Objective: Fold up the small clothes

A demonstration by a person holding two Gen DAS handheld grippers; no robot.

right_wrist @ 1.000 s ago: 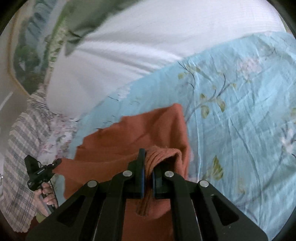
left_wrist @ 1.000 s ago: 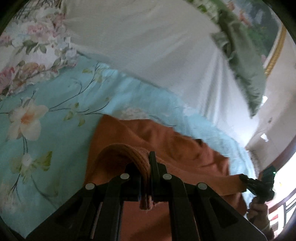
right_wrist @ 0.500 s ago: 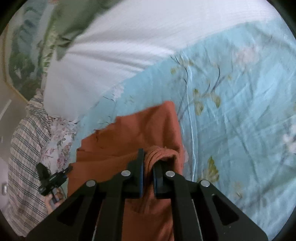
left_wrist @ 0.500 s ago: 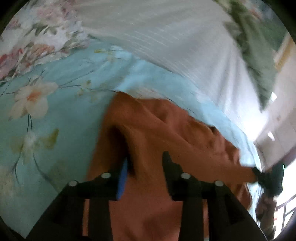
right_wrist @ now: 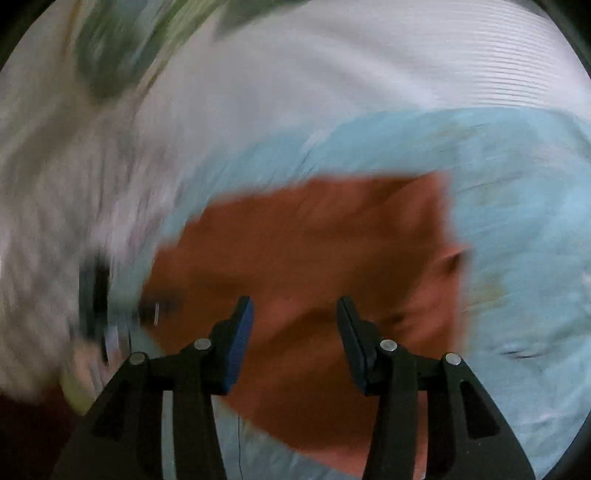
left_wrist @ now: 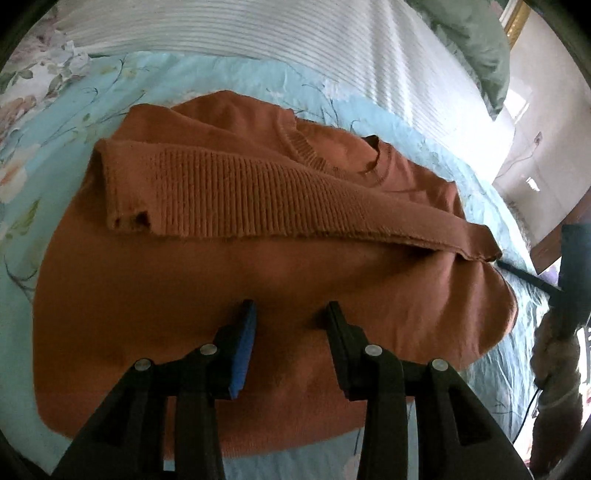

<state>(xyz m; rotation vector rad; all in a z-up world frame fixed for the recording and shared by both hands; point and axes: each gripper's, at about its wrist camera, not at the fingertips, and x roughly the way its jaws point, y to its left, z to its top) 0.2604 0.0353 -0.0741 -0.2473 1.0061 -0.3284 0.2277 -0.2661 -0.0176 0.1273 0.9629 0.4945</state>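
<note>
Left gripper (left_wrist: 291, 308) and right gripper (right_wrist: 293, 304): black angular arms, silver screws, one blue pad (left_wrist: 244, 343), one black.

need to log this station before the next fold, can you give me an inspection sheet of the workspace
surface: bed with a light blue floral sheet.
job's things: orange knit sweater lying on the sheet, its ribbed hem folded up across the body below the neckline.
clutter: white ribbed cover and green pillow beyond the sweater.
grippers: left gripper open, nothing between the pads; right gripper open, jaws just opening, nothing gripped, view blurred.
cables: thin dark cable below the person's hand.
surroundings: pale wall at the right.
</note>
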